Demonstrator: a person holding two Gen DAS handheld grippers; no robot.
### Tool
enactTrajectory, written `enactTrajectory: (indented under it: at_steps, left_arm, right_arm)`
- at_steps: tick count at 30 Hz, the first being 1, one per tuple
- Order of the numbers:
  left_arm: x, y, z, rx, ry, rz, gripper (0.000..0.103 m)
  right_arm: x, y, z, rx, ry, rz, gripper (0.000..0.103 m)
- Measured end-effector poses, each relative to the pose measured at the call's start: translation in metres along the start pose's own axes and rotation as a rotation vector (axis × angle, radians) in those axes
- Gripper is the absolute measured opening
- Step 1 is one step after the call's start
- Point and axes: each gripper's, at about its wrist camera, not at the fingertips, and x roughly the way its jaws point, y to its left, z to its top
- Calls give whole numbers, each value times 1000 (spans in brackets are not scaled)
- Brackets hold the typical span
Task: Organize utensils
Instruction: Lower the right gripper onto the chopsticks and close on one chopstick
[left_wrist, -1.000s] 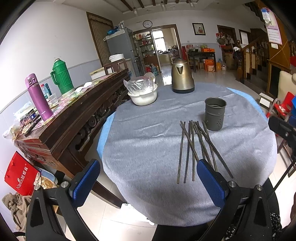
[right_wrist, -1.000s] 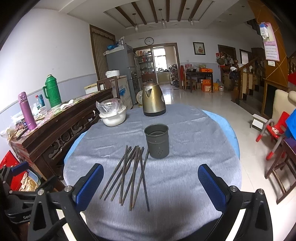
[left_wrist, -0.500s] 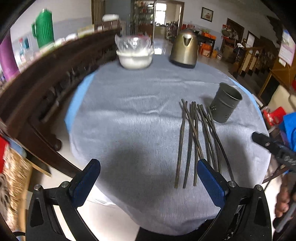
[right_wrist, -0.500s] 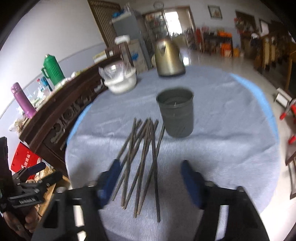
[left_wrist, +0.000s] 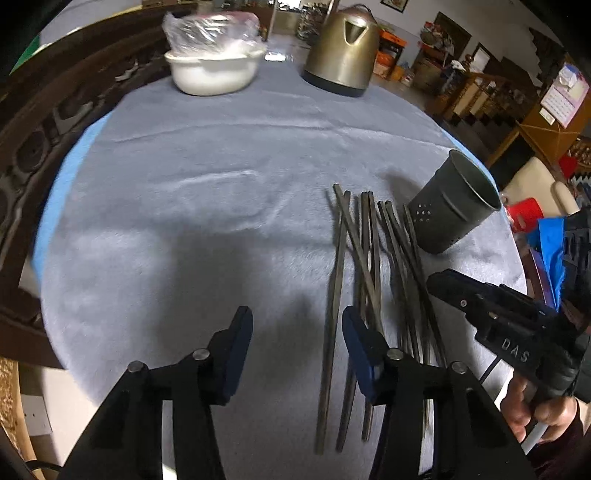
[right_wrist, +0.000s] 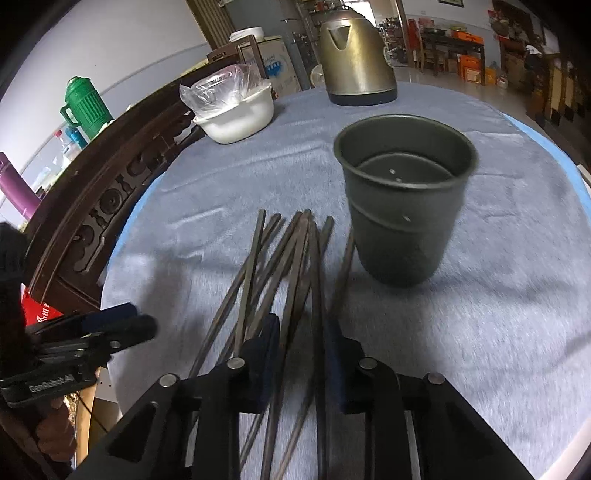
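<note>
Sitting at far edge of grey tablecloth (left_wrist: 207, 155): brass-coloured kettle (left_wrist: 343, 48), with white bowl (left_wrist: 212, 72) to its left holding clear plastic bag (left_wrist: 207, 31). Standing on dark carved sideboard (right_wrist: 110, 177) far left: green thermos (right_wrist: 86, 107), purple flask (right_wrist: 14, 188).

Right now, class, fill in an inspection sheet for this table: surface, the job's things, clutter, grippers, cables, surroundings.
Surface: round table under a grey cloth.
Job's things: dark chopsticks lie loose beside the upright, empty metal holder.
Clutter: covered white bowl, kettle.
Grippers: left gripper open over the cloth, jaws just closing; right gripper open, jaws just closing, chopsticks between them.
Cables: nothing seen.
Surroundings: carved sideboard with green flask.
</note>
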Motion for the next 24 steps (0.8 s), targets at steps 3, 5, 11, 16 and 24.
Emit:
enactTrajectory:
  at_steps: [3,5,11,16,24]
  left_arm:
    - [17,-6,10,27,41,-29,52]
    - [28,-8,13,32,70,-16,52]
    - [45,-8,13,23,119,-2,48]
    - [36,-9,22,15,93,-33,48]
    - [51,-24,42,27,112,-67,37]
  right_arm:
    - [12,-5,3,4,17,-21,28]
    - [20,-9,3,15,47,-27,23]
    - [24,-15,0,21,71,-16,8]
    - [16,-22,-8,68,67,31,7]
    - [-7,-32,-22,117,47,136,7]
